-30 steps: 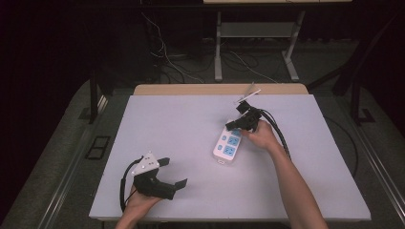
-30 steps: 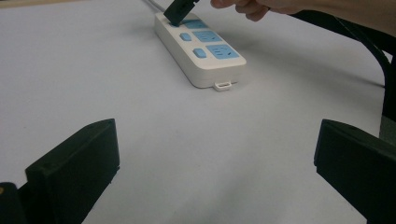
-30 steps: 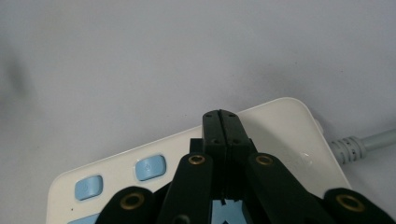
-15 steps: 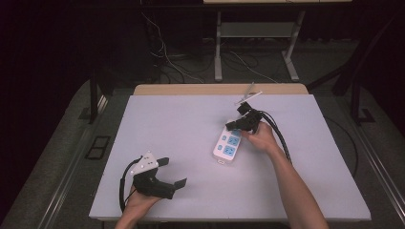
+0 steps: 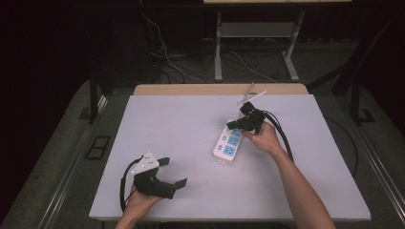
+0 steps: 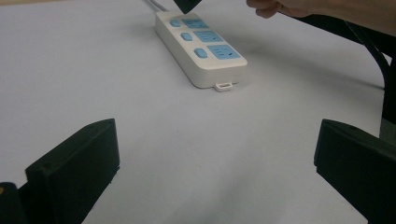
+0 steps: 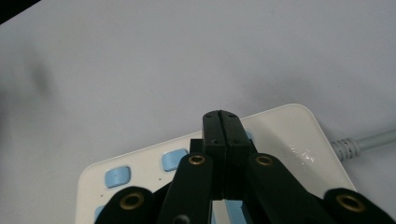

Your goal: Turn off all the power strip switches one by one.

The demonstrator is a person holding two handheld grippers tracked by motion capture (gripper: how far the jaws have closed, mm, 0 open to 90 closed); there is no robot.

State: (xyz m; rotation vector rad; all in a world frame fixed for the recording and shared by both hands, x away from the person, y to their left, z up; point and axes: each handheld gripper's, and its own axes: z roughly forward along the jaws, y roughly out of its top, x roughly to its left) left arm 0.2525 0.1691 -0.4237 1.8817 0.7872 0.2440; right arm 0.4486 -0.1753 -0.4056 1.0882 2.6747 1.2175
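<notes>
A white power strip [image 5: 228, 144] with blue sockets and blue switches lies right of the table's middle, also seen from the left gripper view as the power strip [image 6: 201, 49]. My right gripper [image 5: 234, 126] is shut, its jaws pressed together with nothing between them. In the right gripper view the right gripper [image 7: 221, 117] hangs just over the cable end of the power strip [image 7: 289, 135], by a blue switch [image 7: 175, 158]. Whether it touches I cannot tell. My left gripper [image 5: 173, 172] rests open near the table's front left, its jaws wide apart and the left gripper [image 6: 215, 172] aimed at the strip.
The strip's grey cable [image 7: 364, 142] runs off toward the table's far edge. The white table top [image 5: 181, 129] has bare room between the two grippers. Black cables [image 5: 282, 136] trail from the right gripper along the forearm. The floor behind is dark, with table legs and wires.
The right gripper has shifted slightly over the strip's far end. The left gripper has stayed where it was.
</notes>
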